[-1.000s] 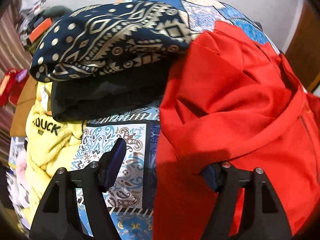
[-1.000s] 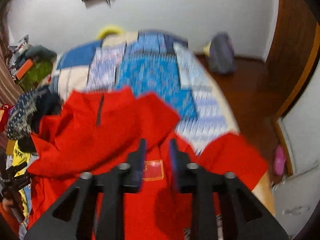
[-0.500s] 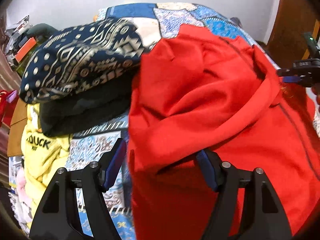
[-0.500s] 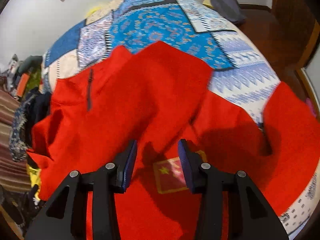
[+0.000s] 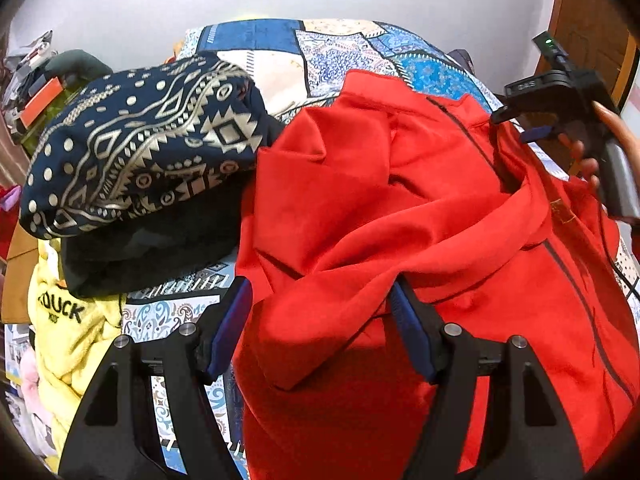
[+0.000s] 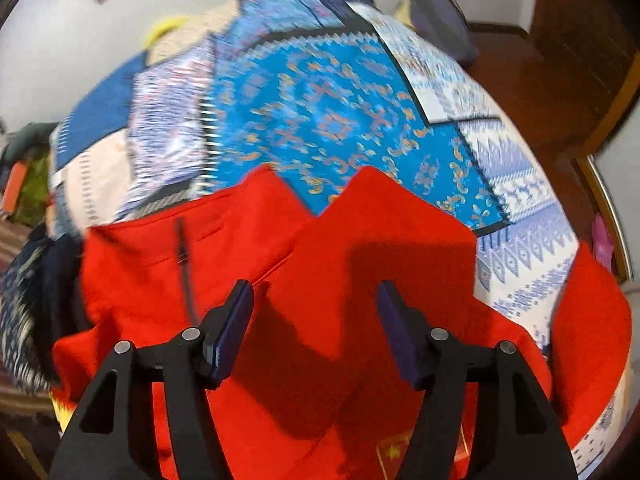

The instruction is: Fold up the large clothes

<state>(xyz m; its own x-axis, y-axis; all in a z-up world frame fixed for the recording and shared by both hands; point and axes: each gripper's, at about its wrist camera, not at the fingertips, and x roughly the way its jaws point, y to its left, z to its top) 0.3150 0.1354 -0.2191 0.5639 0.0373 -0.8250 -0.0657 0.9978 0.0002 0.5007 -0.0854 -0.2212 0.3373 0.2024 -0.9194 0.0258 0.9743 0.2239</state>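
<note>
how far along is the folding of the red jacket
Early. Done: the red jacket lies on the patterned bedspread, part flipped over itself. In hand: left gripper open around a bunched fold; right gripper, just opened wider, above the cloth, empty. Left: flattening and every neat fold.

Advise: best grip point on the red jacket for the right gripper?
Take the red jacket by the pointed flap lying flat on the bedspread. Come from above with the right gripper: its jaws stand open over the cloth.
</note>
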